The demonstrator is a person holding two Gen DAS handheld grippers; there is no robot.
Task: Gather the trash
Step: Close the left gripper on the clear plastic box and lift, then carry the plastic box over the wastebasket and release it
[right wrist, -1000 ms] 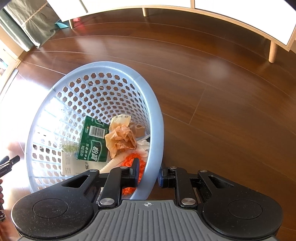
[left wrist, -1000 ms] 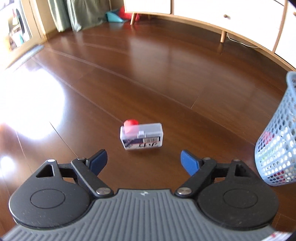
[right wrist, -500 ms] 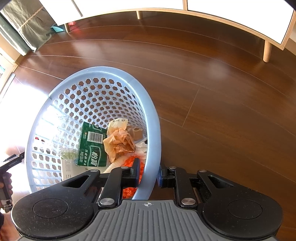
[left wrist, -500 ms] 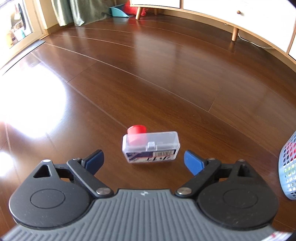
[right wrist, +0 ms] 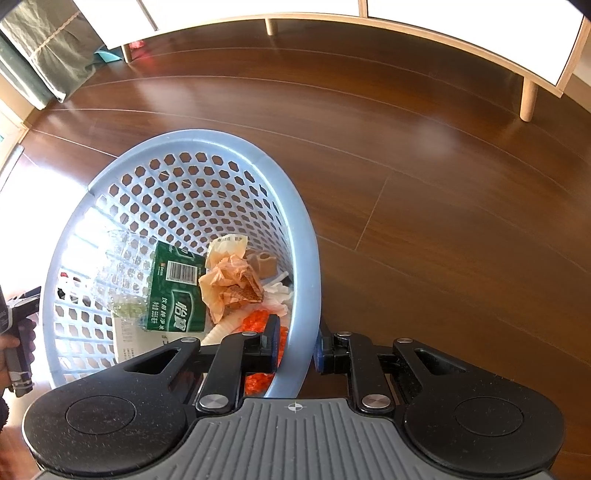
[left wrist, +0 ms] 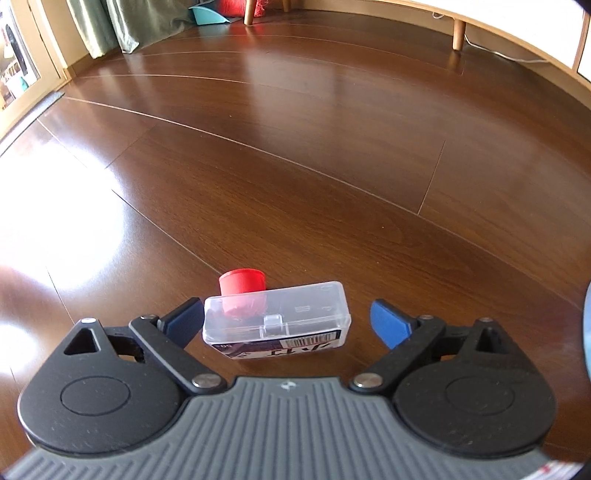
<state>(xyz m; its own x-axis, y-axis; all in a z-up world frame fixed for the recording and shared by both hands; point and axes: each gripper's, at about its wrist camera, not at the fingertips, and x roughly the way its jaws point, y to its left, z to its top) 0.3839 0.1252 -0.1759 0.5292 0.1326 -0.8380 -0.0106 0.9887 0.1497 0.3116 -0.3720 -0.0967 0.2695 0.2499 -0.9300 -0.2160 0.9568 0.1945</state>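
Note:
A clear plastic box (left wrist: 277, 319) with a barcode label lies on the wooden floor, a red bottle cap (left wrist: 242, 282) just behind it. My left gripper (left wrist: 288, 323) is open, its blue fingertips on either side of the box without touching it. My right gripper (right wrist: 297, 347) is shut on the rim of a light blue perforated basket (right wrist: 184, 173), which is tilted. Inside lie a green carton (right wrist: 177, 291), crumpled orange paper (right wrist: 229, 284), a clear bottle and orange scraps.
A white sideboard on wooden legs (right wrist: 528, 99) runs along the back wall. Green curtains (left wrist: 122, 26) and a teal dustpan (left wrist: 208, 14) sit at the far left. A hand on the left gripper's handle (right wrist: 14, 332) shows beside the basket. A blue basket edge (left wrist: 587, 325) shows right.
The left gripper has come forward and down, so the clear box now sits between its open fingers. The basket has slid out of the left view. The right grip is unchanged.

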